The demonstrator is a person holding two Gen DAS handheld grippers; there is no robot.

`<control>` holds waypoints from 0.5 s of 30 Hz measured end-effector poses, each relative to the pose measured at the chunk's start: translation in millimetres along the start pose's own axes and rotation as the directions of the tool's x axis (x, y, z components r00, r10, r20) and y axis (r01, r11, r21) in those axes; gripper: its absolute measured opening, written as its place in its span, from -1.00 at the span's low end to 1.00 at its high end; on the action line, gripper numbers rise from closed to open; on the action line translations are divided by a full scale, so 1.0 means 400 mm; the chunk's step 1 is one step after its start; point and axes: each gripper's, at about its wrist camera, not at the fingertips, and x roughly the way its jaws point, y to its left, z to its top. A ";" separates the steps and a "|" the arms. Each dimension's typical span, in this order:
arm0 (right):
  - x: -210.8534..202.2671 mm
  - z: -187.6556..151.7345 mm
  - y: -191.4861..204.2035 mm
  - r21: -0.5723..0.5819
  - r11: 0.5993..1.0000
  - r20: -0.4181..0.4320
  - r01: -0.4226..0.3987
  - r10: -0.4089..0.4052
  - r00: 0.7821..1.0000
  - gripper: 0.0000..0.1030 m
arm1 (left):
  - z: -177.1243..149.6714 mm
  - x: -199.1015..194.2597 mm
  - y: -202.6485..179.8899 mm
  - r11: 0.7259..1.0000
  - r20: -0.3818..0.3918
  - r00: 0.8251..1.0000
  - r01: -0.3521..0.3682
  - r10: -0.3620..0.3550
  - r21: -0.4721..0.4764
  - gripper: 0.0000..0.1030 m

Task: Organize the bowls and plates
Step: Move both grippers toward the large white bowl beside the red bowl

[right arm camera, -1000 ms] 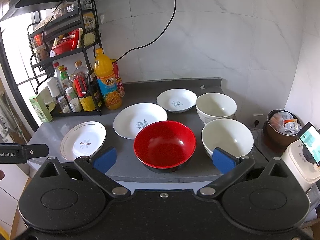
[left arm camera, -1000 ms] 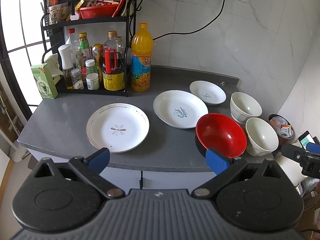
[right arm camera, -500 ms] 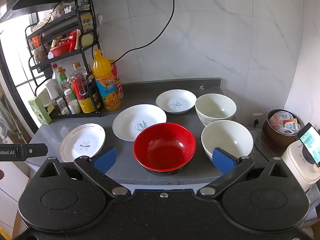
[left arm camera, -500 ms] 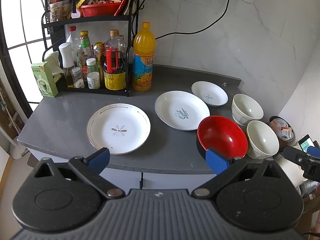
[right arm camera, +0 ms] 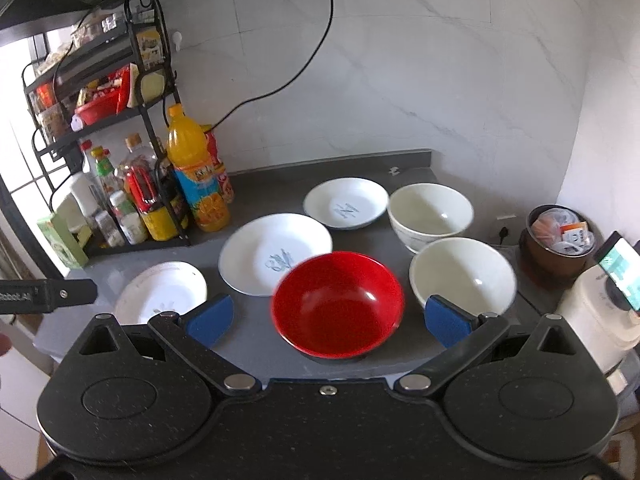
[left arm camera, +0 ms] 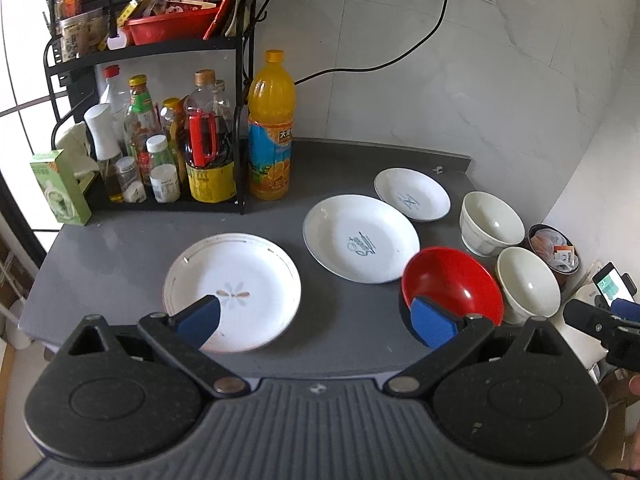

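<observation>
Both hand-held tools are hovering short of the grey stone counter (left arm camera: 120,248), nothing gripped. The left gripper (left arm camera: 316,316) is standing wide open, with the gold-rimmed white plate with a flower mark (left arm camera: 232,292) lying just ahead of its left finger. The right gripper (right arm camera: 326,316) is equally spread and empty, with the glossy red bowl (right arm camera: 338,304) sitting straight ahead between its fingers.

Beyond the red bowl, two cream ceramic bowls (right arm camera: 464,276) are resting side by side to the right, and two white plates with blue script (right arm camera: 276,256) are lying ahead to the left.

The step appears to be an approach for a first pickup. It would go best by lowering one finger inside the red bowl's rim and the other outside, pinching the wall rather than spanning the whole bowl, then lifting level.
</observation>
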 end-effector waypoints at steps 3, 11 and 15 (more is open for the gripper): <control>0.021 0.013 0.036 0.011 1.000 0.004 0.001 -0.001 1.000 1.00 | 0.030 0.024 0.039 1.000 -0.008 1.000 0.022 -0.022 0.014 0.96; 0.080 0.039 0.141 0.096 0.994 0.015 0.059 -0.061 0.998 1.00 | 0.101 0.091 0.131 0.990 -0.026 0.996 0.082 -0.080 0.112 0.96; 0.113 0.042 0.184 0.123 0.988 0.009 0.095 -0.097 0.995 1.00 | 0.132 0.131 0.159 0.980 -0.045 0.995 0.101 -0.094 0.171 0.95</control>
